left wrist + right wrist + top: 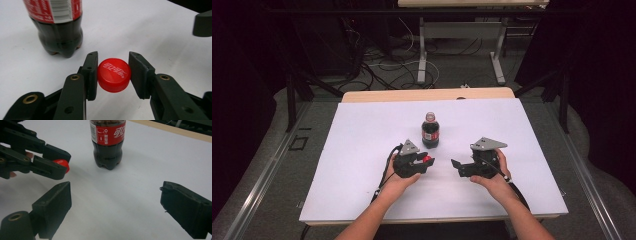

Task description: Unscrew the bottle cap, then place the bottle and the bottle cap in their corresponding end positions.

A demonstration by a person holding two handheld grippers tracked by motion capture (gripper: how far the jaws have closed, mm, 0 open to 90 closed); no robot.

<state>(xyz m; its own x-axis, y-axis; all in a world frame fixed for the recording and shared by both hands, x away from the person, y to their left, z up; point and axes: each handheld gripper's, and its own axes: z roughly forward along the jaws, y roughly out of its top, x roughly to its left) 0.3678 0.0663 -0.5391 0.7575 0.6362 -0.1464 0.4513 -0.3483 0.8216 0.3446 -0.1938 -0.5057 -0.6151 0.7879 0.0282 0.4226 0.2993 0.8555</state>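
Observation:
A cola bottle [430, 131] with a red label stands upright at the middle of the white table top [362, 130]; its base [61, 41] is just beyond my left jaws, and its label [108, 131] is straight ahead in the right gripper view. My left gripper [424, 161] is shut on a red bottle cap [114, 74], top face up, one pad on each side. That cap [63, 164] peeks out between the left jaws. My right gripper [116, 195] stands wide open to the right of the left one [458, 167], nothing between its jaws.
The white table top has bare room on both sides of the bottle. A wooden edge [427, 94] runs along the far side. Beyond it are table legs and cables on the floor [397, 65].

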